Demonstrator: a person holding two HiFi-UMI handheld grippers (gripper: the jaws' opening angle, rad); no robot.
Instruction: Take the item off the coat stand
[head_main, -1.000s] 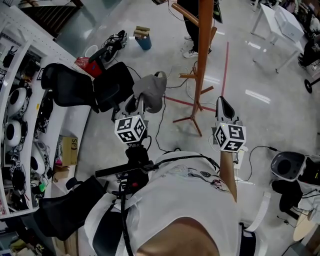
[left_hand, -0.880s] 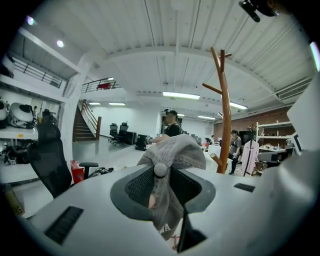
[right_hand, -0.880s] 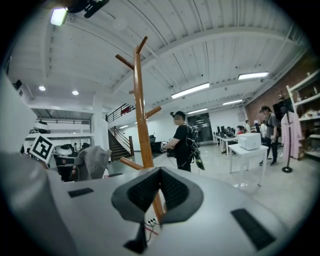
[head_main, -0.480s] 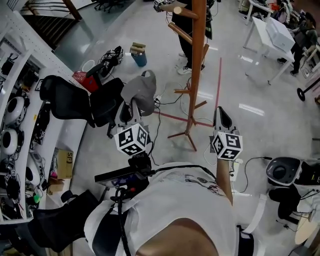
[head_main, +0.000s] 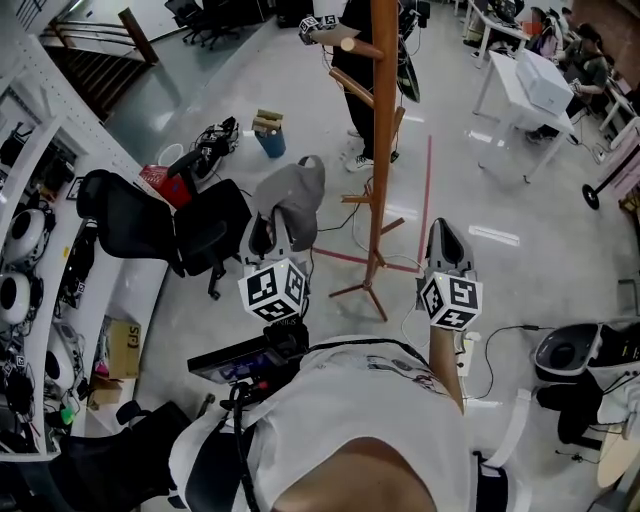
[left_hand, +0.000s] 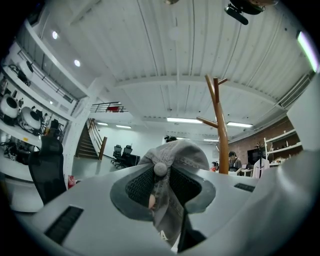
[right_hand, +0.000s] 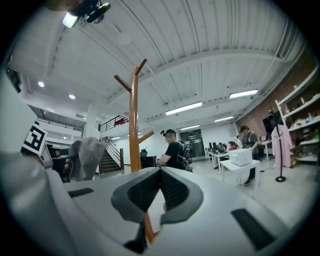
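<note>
A grey cap (head_main: 293, 195) hangs off the tip of my left gripper (head_main: 272, 228), clear of the wooden coat stand (head_main: 381, 150) to its right. In the left gripper view the jaws are shut on the cap (left_hand: 172, 160), pinching its fabric just under the top button, with the coat stand (left_hand: 220, 132) behind. My right gripper (head_main: 443, 235) is held to the right of the stand's foot, its jaws shut with nothing between them. The right gripper view shows the coat stand (right_hand: 133, 125) ahead with bare pegs and the cap (right_hand: 86, 157) at the left.
A black office chair (head_main: 150, 220) stands left of the cap, beside a white shelf unit (head_main: 40, 230). A person in black (head_main: 352, 60) stands behind the stand. Cables and red tape lines cross the floor. A blue bin (head_main: 270, 140) and a white table (head_main: 530, 80) lie farther off.
The head view has tilted up, so more of the stand and room shows. The left gripper still holds the cap beside the stand; the right gripper keeps its place.
</note>
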